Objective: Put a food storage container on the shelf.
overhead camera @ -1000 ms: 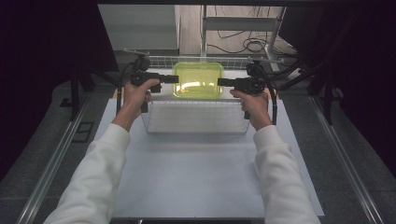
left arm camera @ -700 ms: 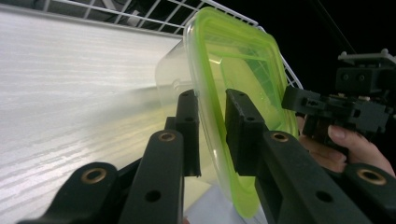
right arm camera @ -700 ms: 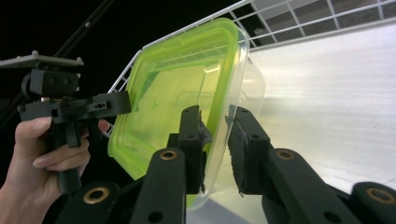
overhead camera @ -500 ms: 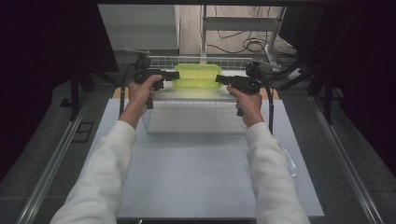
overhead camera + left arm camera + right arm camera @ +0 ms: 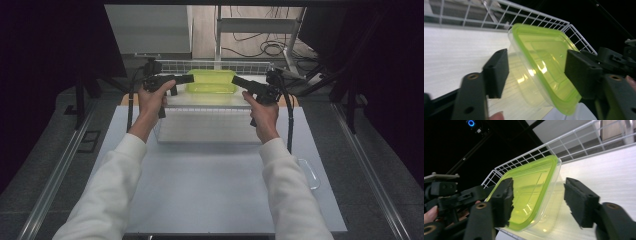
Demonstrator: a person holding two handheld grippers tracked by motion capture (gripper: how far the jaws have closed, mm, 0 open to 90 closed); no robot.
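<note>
Wire basket wall [image 5: 220, 64] behind container [image 5: 211, 81]

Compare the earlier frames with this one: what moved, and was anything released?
The green-lidded container went from held above the wire basket down and toward its far side, where it now rests. The left gripper and right gripper have just been opening and no longer clamp it, though it sits between their jaws. Hands, basket and white mat stayed put.

Lidded container [image 5: 211, 81] inside wire basket [image 5: 215, 64]
</note>
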